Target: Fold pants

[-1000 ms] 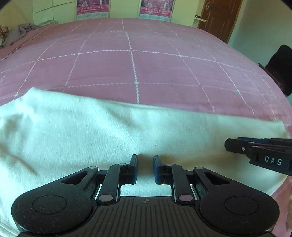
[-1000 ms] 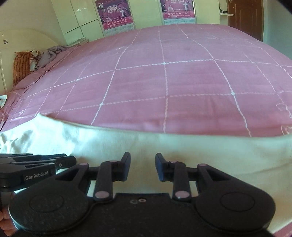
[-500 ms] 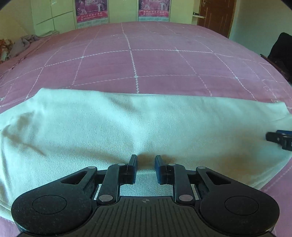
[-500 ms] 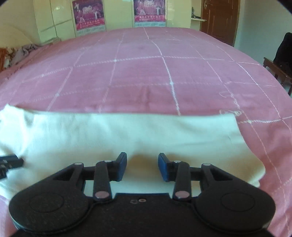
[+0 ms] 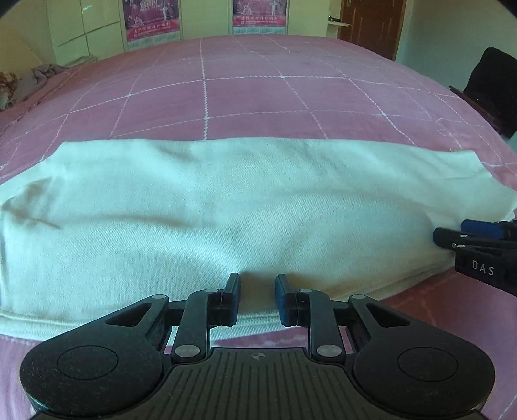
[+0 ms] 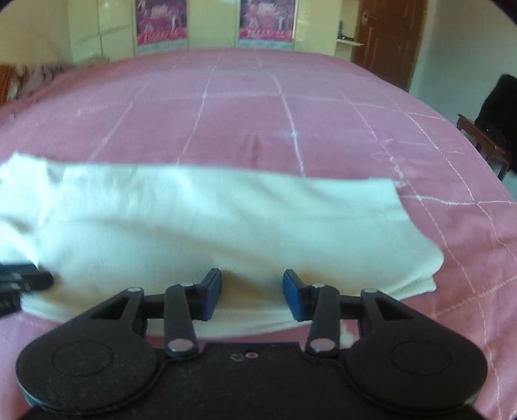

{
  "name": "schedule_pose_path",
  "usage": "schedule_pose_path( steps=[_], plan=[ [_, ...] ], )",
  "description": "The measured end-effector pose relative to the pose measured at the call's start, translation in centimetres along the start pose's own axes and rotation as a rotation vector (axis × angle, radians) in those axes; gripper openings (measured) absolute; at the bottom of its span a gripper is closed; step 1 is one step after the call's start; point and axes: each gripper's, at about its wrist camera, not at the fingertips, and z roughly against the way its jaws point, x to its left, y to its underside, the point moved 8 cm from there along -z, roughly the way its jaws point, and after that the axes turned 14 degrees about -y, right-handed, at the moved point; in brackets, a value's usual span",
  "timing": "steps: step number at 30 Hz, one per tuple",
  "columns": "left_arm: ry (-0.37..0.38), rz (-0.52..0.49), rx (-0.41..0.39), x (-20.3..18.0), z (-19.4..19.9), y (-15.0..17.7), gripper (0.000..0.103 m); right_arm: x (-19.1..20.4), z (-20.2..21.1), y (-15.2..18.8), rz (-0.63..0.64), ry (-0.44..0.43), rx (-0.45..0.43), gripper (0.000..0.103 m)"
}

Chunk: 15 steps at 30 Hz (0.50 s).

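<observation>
Cream pants (image 5: 226,200) lie folded in a long flat band across the pink bedspread (image 5: 242,97). My left gripper (image 5: 257,281) hovers over the band's near edge, left of the middle. Its jaws stand a little apart and are easing wider, with no cloth pinched between them. My right gripper (image 6: 252,278) hangs over the near edge close to the pants' (image 6: 210,219) right end. Its jaws are opening, and only flat fabric lies below the gap. Each view shows the other tool at its side: the right gripper (image 5: 452,237) and the left gripper (image 6: 38,274).
The bedspread (image 6: 242,113) with white grid lines stretches far behind the pants. A dark chair (image 5: 491,84) stands off the bed's right side, near a brown door (image 5: 371,22). A grey blanket (image 5: 42,72) is bunched at the far left corner.
Both grippers have drawn back toward the near edge, so more of the pants shows. Both pairs of jaws have spread, the right pair more. The right gripper has shifted toward the pants' right end.
</observation>
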Motion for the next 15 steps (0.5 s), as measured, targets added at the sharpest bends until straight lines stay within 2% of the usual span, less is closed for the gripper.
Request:
schedule_pose_path(
  steps=[2, 6, 8, 9, 10, 11, 12, 13, 15],
  plan=[
    [0.009, 0.008, -0.005, 0.4, 0.6, 0.5, 0.023, 0.1, 0.2, 0.8, 0.029, 0.009, -0.061, 0.043],
    [0.022, 0.067, 0.017, 1.3, 1.6, -0.4, 0.024, -0.1, 1.1, -0.7, -0.044, -0.011, -0.026, 0.043],
    [0.024, 0.084, -0.020, 1.2, 2.3, -1.0, 0.024, -0.2, 3.3, -1.9, -0.098, -0.026, -0.135, 0.048],
    [0.024, 0.070, -0.015, 0.8, 2.2, -0.9, 0.025, -0.4, 3.9, -2.2, -0.105, -0.011, -0.164, 0.054],
    [0.031, 0.047, 0.024, 0.2, 1.4, -0.4, 0.030, -0.6, 3.7, -2.0, -0.098, 0.007, -0.158, 0.066],
    [0.025, 0.034, 0.034, -0.2, 0.9, 0.0, 0.030, -0.7, 2.5, -1.3, -0.071, 0.028, -0.094, 0.069],
    [0.019, 0.031, 0.023, -0.2, 1.0, 0.1, 0.031, -0.9, 0.9, -0.1, -0.040, 0.044, 0.007, 0.069],
    [0.014, 0.038, 0.029, -0.2, 1.3, 0.0, 0.031, -0.9, 0.6, 0.3, -0.017, 0.040, 0.005, 0.068],
    [0.023, 0.055, 0.024, -0.4, 2.2, -0.6, 0.031, -1.0, 1.6, -0.1, -0.052, 0.023, -0.021, 0.065]
  ],
)
